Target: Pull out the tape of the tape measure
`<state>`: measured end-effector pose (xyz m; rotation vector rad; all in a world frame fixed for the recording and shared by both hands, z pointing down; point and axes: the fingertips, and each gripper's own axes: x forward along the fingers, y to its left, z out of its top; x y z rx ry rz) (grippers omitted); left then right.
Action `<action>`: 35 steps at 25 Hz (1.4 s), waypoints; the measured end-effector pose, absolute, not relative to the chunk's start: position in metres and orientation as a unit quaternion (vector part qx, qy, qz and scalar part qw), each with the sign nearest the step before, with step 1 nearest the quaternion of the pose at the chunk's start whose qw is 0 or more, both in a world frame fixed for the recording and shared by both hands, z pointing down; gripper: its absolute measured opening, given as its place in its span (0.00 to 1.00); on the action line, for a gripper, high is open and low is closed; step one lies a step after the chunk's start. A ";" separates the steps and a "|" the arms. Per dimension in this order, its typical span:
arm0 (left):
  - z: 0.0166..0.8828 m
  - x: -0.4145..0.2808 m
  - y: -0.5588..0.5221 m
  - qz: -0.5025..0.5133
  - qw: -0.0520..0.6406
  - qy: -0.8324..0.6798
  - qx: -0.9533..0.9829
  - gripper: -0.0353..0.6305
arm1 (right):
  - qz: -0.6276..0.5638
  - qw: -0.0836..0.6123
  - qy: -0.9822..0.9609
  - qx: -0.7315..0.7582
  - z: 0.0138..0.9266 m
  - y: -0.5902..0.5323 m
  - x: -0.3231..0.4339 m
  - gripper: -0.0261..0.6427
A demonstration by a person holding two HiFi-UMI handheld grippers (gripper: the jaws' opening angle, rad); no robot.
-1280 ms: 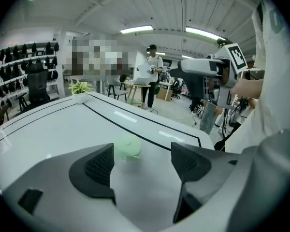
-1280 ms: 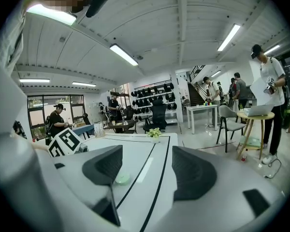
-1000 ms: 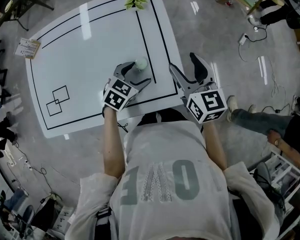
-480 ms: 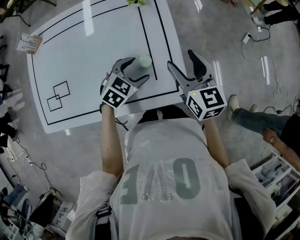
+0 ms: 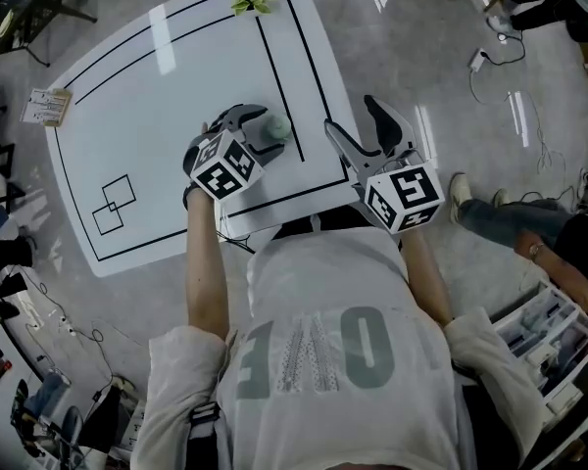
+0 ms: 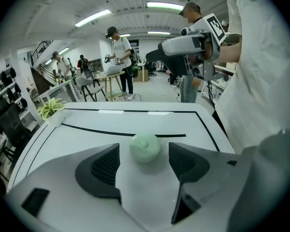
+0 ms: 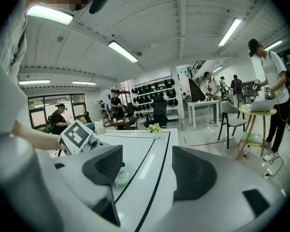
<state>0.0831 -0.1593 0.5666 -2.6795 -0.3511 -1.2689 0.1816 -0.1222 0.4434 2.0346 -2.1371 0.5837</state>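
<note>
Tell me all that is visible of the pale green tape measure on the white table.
The tape measure is a small, round, pale green case, smooth like plastic, with a small knob at the middle of its upper face. It lies flat on the white table, near a black line. No pulled-out tape shows. It sits between the tips of the left gripper, whose jaws stand apart with a gap on each side, so only the table seems to touch it.

Large pale letters stand on the front of the person's shirt [image 5: 318,352], near the camera: an O and an E read clearly, the others do not.
</note>
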 end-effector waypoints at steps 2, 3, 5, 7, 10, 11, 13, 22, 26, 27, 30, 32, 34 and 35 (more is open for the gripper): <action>0.569 0.084 -0.159 -0.427 0.083 -0.127 -0.891 0.56 | 0.197 0.068 -0.706 0.676 0.446 -0.124 0.184 0.53; 0.571 0.084 -0.159 -0.431 0.085 -0.134 -0.888 0.56 | 0.199 0.068 -0.706 0.677 0.447 -0.125 0.186 0.53; 0.573 0.085 -0.159 -0.435 0.088 -0.147 -0.884 0.55 | 0.202 0.069 -0.705 0.677 0.449 -0.128 0.188 0.53; 0.573 0.085 -0.159 -0.436 0.089 -0.157 -0.882 0.51 | 0.203 0.069 -0.704 0.677 0.450 -0.132 0.190 0.53; 0.573 0.085 -0.159 -0.434 0.080 -0.167 -0.882 0.42 | 0.205 0.068 -0.703 0.678 0.451 -0.137 0.192 0.53; 0.573 0.085 -0.159 -0.433 0.075 -0.169 -0.882 0.41 | 0.205 0.068 -0.703 0.678 0.451 -0.138 0.192 0.53; 0.573 0.085 -0.159 -0.430 0.070 -0.171 -0.884 0.40 | 0.205 0.069 -0.703 0.678 0.451 -0.140 0.192 0.53; 0.556 0.092 -0.178 -0.399 0.043 -0.114 -0.909 0.39 | 0.198 0.066 -0.707 0.676 0.446 -0.149 0.191 0.53; 0.508 0.099 -0.208 -0.321 0.034 -0.016 -0.946 0.39 | 0.177 0.056 -0.717 0.672 0.430 -0.157 0.186 0.53; 0.494 0.098 -0.214 -0.301 0.037 0.009 -0.953 0.39 | 0.170 0.052 -0.722 0.669 0.424 -0.160 0.183 0.53; 0.452 0.087 -0.234 -0.249 0.061 0.097 -0.962 0.39 | 0.140 0.043 -0.741 0.656 0.402 -0.169 0.170 0.53; 0.425 0.072 -0.247 -0.215 0.079 0.164 -0.960 0.39 | 0.115 0.038 -0.756 0.644 0.387 -0.176 0.158 0.53; 0.399 0.051 -0.255 -0.179 0.084 0.228 -0.953 0.39 | 0.092 0.036 -0.769 0.631 0.373 -0.181 0.144 0.53; 0.387 0.038 -0.258 -0.160 0.083 0.260 -0.949 0.39 | 0.080 0.036 -0.776 0.624 0.368 -0.183 0.137 0.53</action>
